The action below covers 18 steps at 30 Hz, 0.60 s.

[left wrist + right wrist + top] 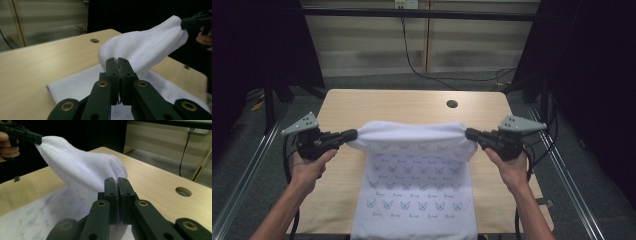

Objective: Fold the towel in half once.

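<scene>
1. folding looks like the job here: you've got the far edge of the white towel [412, 165] lifted off the wooden table [362, 105] and strung between both grippers, so to me you're mid-fold, with the carry toward you not finished.
2. your left gripper [353, 134] has its jaws pressed together on one far corner. in the left gripper view the cloth [140, 47] bunches right at the tips of that gripper [117, 60], and there's no gap between the jaws.
3. same on the other side: the right gripper [468, 133] is clamped on the opposite corner. in the right gripper view the hem puffs out just past the tips [117, 179].
4. the rest of the towel lies flat below and behind your fingers, with the little printed pattern facing up and the near end hanging off the table edge on your side.
5. next move, i'd guess: bring both corners toward you level and together, lay the raised edge down on the flat part, and line it up before you let go. if one side leads, the fold will probably end up skewed.
</scene>
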Each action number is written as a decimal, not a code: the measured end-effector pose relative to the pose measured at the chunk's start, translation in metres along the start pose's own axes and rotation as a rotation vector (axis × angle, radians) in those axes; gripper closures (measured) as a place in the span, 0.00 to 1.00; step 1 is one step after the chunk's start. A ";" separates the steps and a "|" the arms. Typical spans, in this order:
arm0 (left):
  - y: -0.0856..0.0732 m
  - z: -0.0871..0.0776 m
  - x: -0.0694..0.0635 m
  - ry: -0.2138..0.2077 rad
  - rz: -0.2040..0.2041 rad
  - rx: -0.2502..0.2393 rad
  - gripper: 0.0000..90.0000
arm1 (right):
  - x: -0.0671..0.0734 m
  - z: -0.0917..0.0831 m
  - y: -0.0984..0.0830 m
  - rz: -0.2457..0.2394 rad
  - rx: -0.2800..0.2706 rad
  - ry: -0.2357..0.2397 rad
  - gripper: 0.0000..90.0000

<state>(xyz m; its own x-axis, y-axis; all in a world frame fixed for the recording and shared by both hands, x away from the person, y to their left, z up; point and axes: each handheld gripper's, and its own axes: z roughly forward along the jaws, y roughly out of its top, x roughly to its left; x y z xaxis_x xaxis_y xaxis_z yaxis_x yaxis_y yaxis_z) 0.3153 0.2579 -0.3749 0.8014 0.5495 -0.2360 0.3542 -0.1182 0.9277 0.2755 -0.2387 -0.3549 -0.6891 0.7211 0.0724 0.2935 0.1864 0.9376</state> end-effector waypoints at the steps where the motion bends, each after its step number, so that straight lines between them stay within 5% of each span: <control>1: -0.007 -0.002 -0.006 0.003 0.012 0.019 0.98 | 0.006 -0.005 -0.007 -0.003 0.008 0.005 0.96; 3: -0.015 -0.004 -0.012 0.003 -0.004 0.040 0.98 | 0.012 -0.010 -0.015 -0.001 0.015 0.008 0.96; 5: -0.045 -0.010 -0.031 -0.001 0.020 0.088 0.98 | 0.028 -0.023 -0.043 0.016 0.041 0.023 0.96; 7: -0.067 -0.010 -0.033 -0.035 -0.028 0.116 0.98 | 0.037 -0.027 -0.063 0.036 0.073 0.039 0.96; 11: -0.103 -0.010 -0.038 -0.034 -0.050 0.190 0.98 | 0.054 -0.030 -0.103 0.070 0.151 0.050 0.96; 17: -0.132 -0.016 -0.051 -0.096 -0.054 0.278 0.96 | 0.080 -0.039 -0.144 0.099 0.253 0.074 0.94; 18: -0.137 -0.019 -0.057 -0.090 -0.026 0.323 0.96 | 0.085 -0.042 -0.149 0.104 0.264 0.085 0.93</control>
<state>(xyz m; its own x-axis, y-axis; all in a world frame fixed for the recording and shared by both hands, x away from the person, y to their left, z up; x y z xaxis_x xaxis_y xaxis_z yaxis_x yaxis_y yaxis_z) 0.2122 0.2581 -0.4831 0.8247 0.4819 -0.2961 0.4976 -0.3692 0.7849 0.1453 -0.2334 -0.4744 -0.6959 0.6891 0.2023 0.5201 0.2894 0.8036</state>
